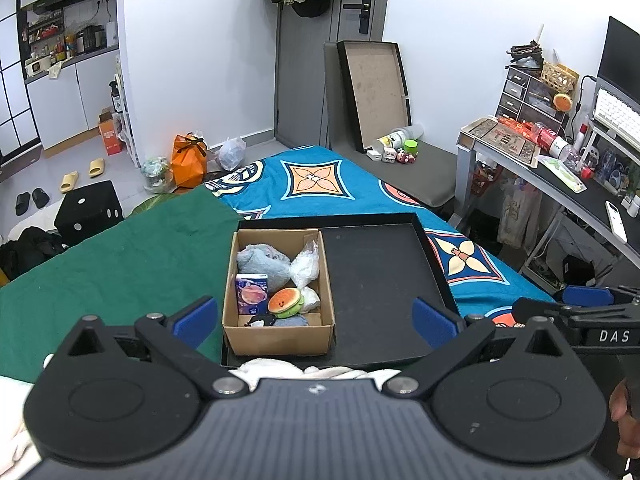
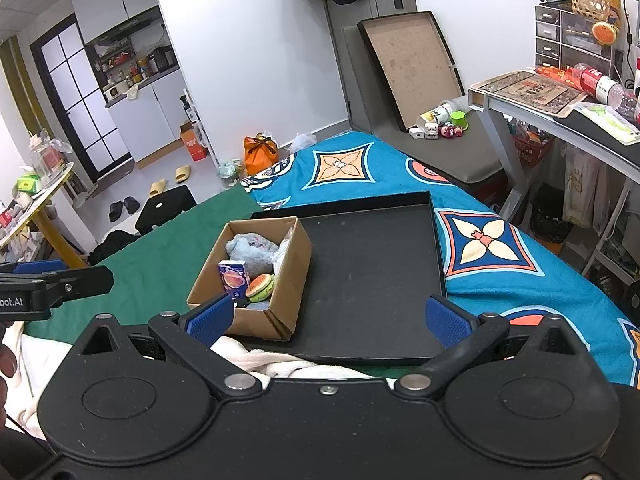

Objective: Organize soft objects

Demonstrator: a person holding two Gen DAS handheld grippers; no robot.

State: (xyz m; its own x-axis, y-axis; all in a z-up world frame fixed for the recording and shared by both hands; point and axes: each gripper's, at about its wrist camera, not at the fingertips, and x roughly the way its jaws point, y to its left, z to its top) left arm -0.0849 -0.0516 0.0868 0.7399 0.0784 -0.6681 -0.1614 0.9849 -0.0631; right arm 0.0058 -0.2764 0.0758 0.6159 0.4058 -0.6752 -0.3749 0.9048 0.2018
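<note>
A cardboard box (image 1: 276, 340) (image 2: 292, 264) stands in the left part of a black tray (image 1: 380, 276) (image 2: 372, 276) on the bed. Inside it lie a light blue fluffy towel (image 1: 260, 262) (image 2: 250, 250), a burger plush (image 1: 285, 302) (image 2: 261, 286), a small purple carton (image 1: 251, 294) (image 2: 234, 278), a clear plastic bag (image 1: 306, 266) and a dark blue cloth (image 1: 294, 321). My left gripper (image 1: 316, 322) hovers open just before the box, nothing between its fingers. To the right of the box, over the tray's near edge, my right gripper (image 2: 330, 320) is also open and empty.
A white fluffy cloth (image 1: 316, 372) (image 2: 280, 360) lies under both grippers at the tray's near edge. The bed has a green blanket (image 1: 120, 264) on the left and a blue patterned cover (image 2: 500, 248) on the right. A desk (image 2: 560, 120) stands to the right, a black stool (image 1: 90, 212) to the left.
</note>
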